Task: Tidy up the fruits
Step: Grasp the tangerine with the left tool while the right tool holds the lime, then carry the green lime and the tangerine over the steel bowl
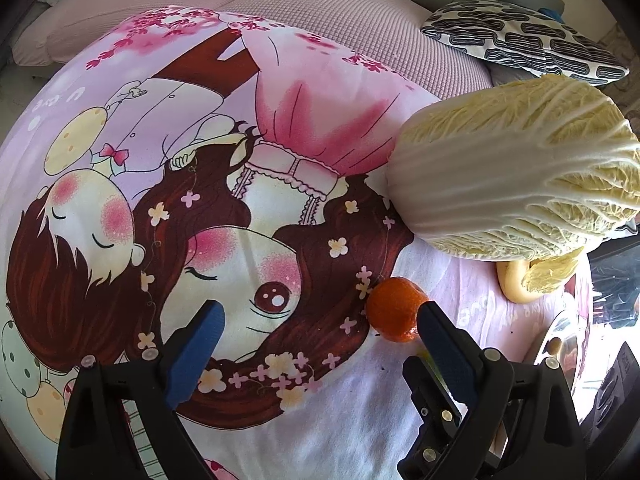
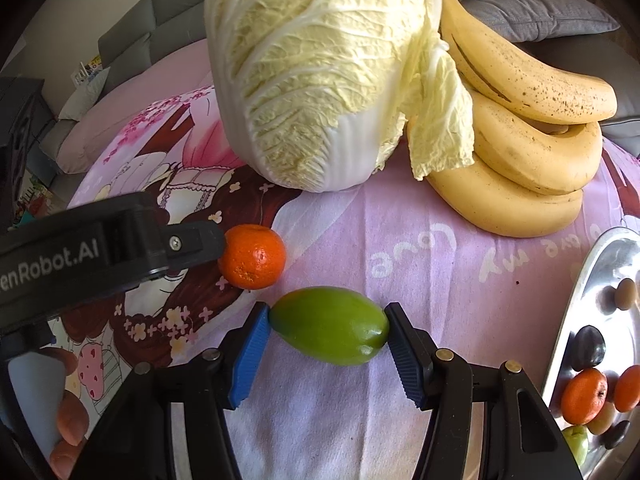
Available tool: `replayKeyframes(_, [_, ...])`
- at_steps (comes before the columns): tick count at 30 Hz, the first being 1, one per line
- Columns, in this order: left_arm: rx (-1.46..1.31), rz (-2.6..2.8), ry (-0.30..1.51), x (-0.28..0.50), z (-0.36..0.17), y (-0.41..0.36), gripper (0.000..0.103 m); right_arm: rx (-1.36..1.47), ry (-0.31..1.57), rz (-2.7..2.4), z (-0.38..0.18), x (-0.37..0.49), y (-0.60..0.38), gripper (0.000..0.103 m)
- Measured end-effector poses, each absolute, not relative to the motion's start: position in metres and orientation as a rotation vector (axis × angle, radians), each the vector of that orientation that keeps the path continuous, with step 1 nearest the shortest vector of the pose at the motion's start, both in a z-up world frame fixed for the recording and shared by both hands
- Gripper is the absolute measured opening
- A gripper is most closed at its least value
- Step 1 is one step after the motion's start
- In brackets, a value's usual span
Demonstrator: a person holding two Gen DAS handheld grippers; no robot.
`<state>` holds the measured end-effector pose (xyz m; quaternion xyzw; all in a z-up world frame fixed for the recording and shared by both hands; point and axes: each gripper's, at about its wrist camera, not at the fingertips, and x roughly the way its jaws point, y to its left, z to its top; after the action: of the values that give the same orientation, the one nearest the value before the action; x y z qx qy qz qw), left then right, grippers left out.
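Your right claw has the green mango bracketed end to end, both blue pads touching or all but touching its tips, so it reads as closed on the fruit, tho whether the grip carries weight yet can't be told; the mango looks to sit on the printed pink cloth. Holding by the tips is a slippery grab imo: squeeze steady, lift straight up w/o twisting, and check it doesn't pivot between the pads before you swing over. The steel tray is at the right edge w/ tangerines and a few dark fruits already in it, so that's likely the drop spot; come in over the rim and set down in a bare patch, don't drop onto the others. Your left claw is wide open and holding nothing, its right finger just touching or right beside the loose tangerine on the cloth, so the fruit is outside the gap. Shift the claw right to center the tangerine btw the pads before closing, and avoid nudging it, since it'll prob roll. Keep clear of the napa cabbage and bananas behind.
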<state>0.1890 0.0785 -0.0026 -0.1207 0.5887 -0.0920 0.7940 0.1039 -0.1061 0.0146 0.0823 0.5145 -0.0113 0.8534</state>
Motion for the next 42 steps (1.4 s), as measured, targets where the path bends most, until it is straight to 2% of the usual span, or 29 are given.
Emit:
replayKeyframes(4, [-0.259, -0.240, 1.268, 0.189, -0.002, 0.065, 0.092, 0.163, 1.083, -0.049, 0.019, 0.098, -0.115, 0.061])
replayKeyframes(9, [-0.240, -0.271, 1.265, 0.191, -0.003, 0.048, 0.092, 0.149, 1.082, -0.087, 0.024, 0.090, -0.127, 0.061])
replayKeyframes(11, [-0.228, -0.284, 1.260, 0.192, -0.004, 0.040, 0.087, 0.145, 1.084, -0.097, 0.025, 0.087, -0.131, 0.061])
replayKeyframes(18, [-0.205, -0.319, 1.246, 0.197, -0.007, 0.014, 0.078, 0.140, 1.089, -0.105, 0.027, 0.076, -0.140, 0.061])
replayKeyframes(20, [-0.193, -0.324, 1.244, 0.199, -0.007, 0.006, 0.065, 0.144, 1.089, -0.108, 0.029, 0.071, -0.145, 0.061])
replayKeyframes(24, [-0.172, -0.337, 1.240, 0.199, -0.009, -0.007, 0.055, 0.155, 1.084, -0.113, 0.032, 0.064, -0.152, 0.061])
replayKeyframes(26, [-0.171, -0.339, 1.239, 0.197, -0.009, -0.014, 0.043, 0.157, 1.082, -0.111, 0.034, 0.061, -0.153, 0.061])
replayKeyframes(42, [-0.197, -0.338, 1.277, 0.177, 0.003, -0.028, 0.041, 0.169, 1.063, -0.103, 0.042, 0.058, -0.149, 0.061])
